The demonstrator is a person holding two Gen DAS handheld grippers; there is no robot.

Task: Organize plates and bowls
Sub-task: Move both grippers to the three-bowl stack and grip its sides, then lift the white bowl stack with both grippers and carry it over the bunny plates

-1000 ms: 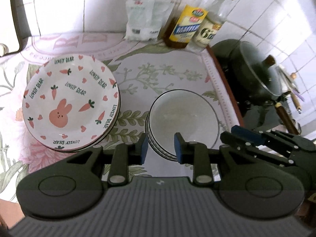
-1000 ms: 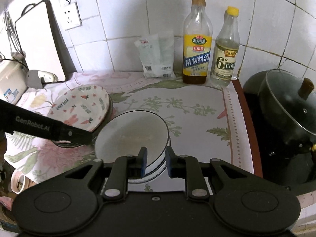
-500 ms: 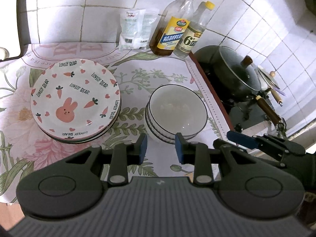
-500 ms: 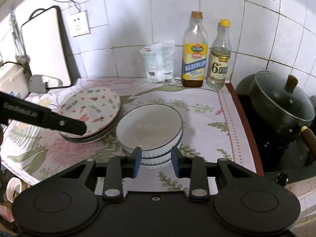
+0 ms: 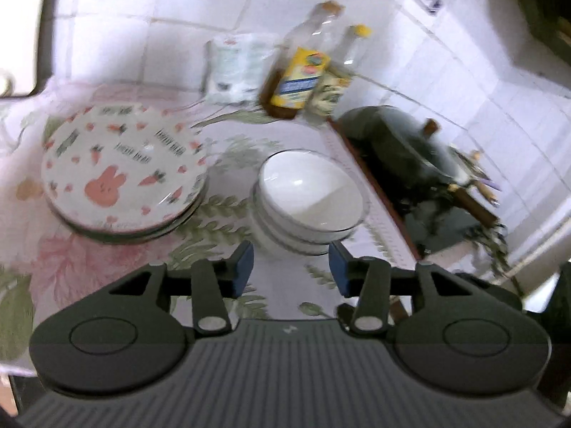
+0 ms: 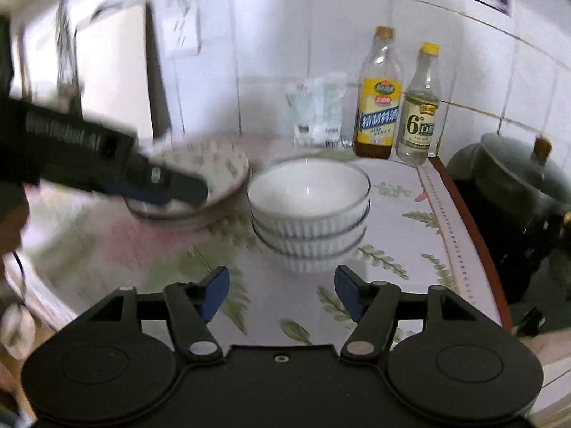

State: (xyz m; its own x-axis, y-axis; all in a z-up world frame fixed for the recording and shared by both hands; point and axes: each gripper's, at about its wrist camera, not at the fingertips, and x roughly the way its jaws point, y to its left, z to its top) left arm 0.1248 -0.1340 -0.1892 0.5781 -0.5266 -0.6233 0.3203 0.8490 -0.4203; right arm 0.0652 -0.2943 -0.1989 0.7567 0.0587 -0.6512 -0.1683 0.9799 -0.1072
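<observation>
A stack of white plates with a pink rabbit and carrots [image 5: 121, 178] lies at the left of the flowered counter. Beside it on the right stands a stack of white ribbed bowls [image 5: 310, 199] [image 6: 308, 203]. My left gripper [image 5: 289, 267] hovers short of the bowls, its jaws opening with nothing between them. My right gripper [image 6: 282, 290] hangs in front of the bowl stack, its jaws opening wide and empty. The left gripper's side shows in the right wrist view as a dark blurred bar [image 6: 107, 164] crossing the plates [image 6: 214, 171].
Two bottles [image 6: 378, 96] [image 6: 419, 107] and a white packet [image 6: 317, 110] stand against the tiled wall. A dark pot with a glass lid [image 6: 517, 185] sits on the stove at right. A cutting board [image 6: 114, 71] leans at back left.
Both grippers have drawn back from the bowl stack and sunk lower. Both pairs of jaws have spread apart, the right more than the left. The plates and bowls stayed in place.
</observation>
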